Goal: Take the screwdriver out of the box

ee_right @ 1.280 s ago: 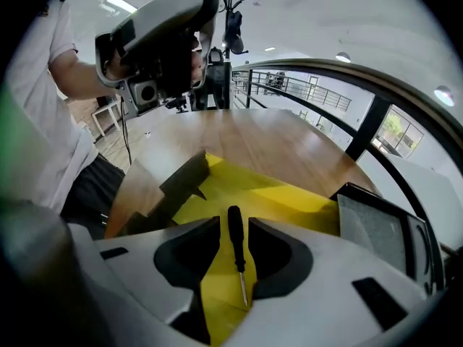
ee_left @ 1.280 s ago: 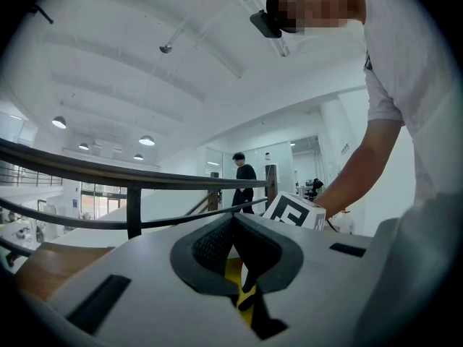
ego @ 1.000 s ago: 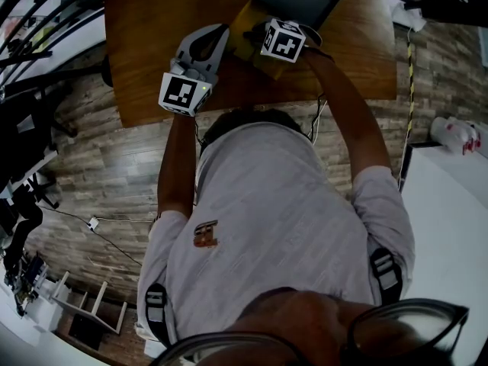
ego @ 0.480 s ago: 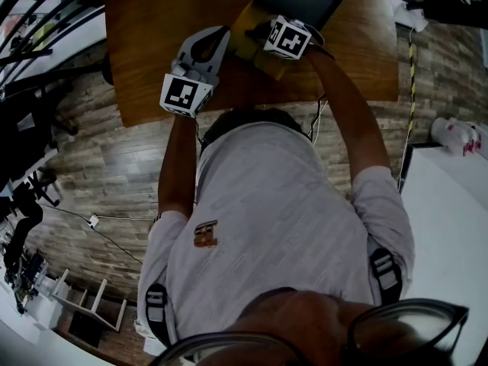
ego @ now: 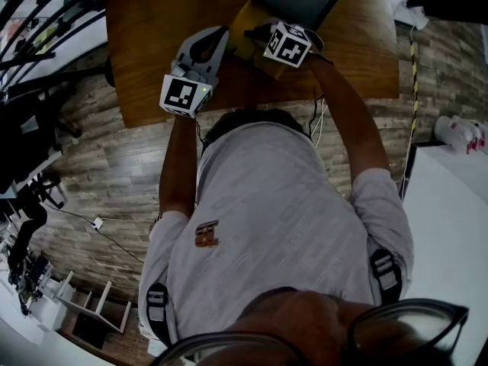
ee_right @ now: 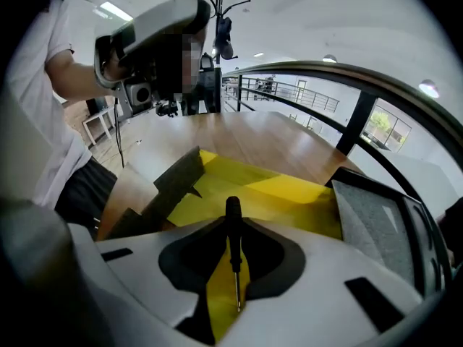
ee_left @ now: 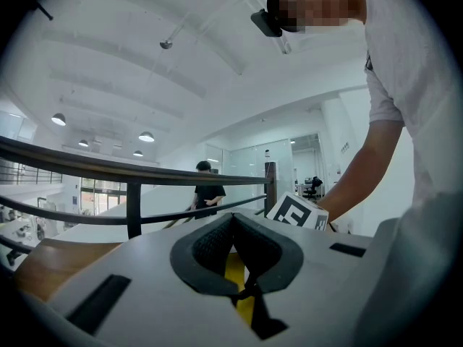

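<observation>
while the jaws of the right gripper (ee_right: 232, 221) are closing, the screwdriver (ee_right: 233, 230) stands between them, pads pressed on its black handle from both sides, thin shaft toward the camera. it sits over the open yellow box (ee_right: 289, 194), gripper tilted down into the box; cannot tell whether it still touches the box floor. black foam insert (ee_right: 173, 183) at the box's near-left wall. dark grey padded tray (ee_right: 376, 215) just beside the box. left gripper (ee_left: 233, 217) held level beside the box, jaws together, nothing between. box rests on the wooden table (ego: 160, 29).
</observation>
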Demonstrator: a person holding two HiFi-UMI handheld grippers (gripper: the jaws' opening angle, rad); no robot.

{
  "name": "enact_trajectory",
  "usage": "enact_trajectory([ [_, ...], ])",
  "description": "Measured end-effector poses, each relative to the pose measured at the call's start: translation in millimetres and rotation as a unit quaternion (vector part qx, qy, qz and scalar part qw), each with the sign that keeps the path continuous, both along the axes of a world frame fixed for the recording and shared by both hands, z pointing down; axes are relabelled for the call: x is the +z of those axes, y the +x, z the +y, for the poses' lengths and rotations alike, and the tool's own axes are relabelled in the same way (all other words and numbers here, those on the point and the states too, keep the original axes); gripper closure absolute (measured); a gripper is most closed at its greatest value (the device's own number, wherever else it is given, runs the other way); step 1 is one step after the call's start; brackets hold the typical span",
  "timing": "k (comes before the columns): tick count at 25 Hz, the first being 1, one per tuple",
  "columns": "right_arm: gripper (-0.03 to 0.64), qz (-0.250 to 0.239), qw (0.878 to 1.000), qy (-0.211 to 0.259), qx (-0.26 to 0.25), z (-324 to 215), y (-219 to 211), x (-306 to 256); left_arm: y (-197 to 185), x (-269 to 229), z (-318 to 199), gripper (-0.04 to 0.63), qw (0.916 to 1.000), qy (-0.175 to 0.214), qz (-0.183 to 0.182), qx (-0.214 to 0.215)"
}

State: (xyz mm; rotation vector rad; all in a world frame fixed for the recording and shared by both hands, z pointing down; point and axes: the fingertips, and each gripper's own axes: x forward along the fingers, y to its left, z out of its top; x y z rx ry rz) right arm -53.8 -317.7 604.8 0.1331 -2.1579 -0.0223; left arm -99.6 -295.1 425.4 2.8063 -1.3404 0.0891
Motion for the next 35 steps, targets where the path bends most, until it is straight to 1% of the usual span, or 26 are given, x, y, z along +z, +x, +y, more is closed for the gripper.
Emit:
enact_trajectory([
  [3, 0.537, -0.039, 0.999, 0.014, 0.022, -0.2, 3.0, -19.4, 4.5, -0.6, 2.6, 0.577, 1.0, 0.0, -0.001, 0.002],
  [6, 0.537, -0.088, 0.995, 0.022, 0.05, 1.2, 6.8, -42.2, 10.7, -3.7, 5.8, 0.577, 1.0, 0.003, -0.002, 0.007],
  [10, 0.537, -0.148, 0.985, 0.03, 0.079, 2.1, 9.6, -76.0, 17.3, -10.5, 7.5, 0.577, 0.9999, 0.002, 0.002, 0.01],
  [18, 0.537, -0.228, 0.966, 0.055, 0.105, 9.2, 21.6, -126.1, 38.8, -15.0, 11.7, 0.576, 0.9995, 0.013, 0.009, 0.027],
  [22, 0.537, -0.283, 0.95, 0.062, 0.12, 14.9, 28.0, -156.2, 44.8, -19.2, 14.6, 0.577, 0.9994, 0.015, 0.015, 0.029],
  [26, 0.537, -0.345, 0.927, 0.061, 0.135, 20.5, 37.2, -183.9, 49.5, -27.4, 14.9, 0.577, 0.9994, 0.009, 0.024, 0.021],
  [29, 0.537, -0.384, 0.91, 0.058, 0.142, 24.5, 44.2, -199.7, 52.4, -32.4, 14.9, 0.576, 0.9992, 0.013, 0.032, 0.019],
  [32, 0.537, -0.415, 0.896, 0.054, 0.148, 29.3, 47.0, -213.0, 51.4, -38.5, 16.0, 0.577, 0.999, 0.019, 0.036, 0.018],
  [35, 0.537, -0.433, 0.887, 0.055, 0.152, 34.2, 47.8, -223.8, 50.1, -45.9, 17.9, 0.576, 0.9988, 0.025, 0.039, 0.02],
])
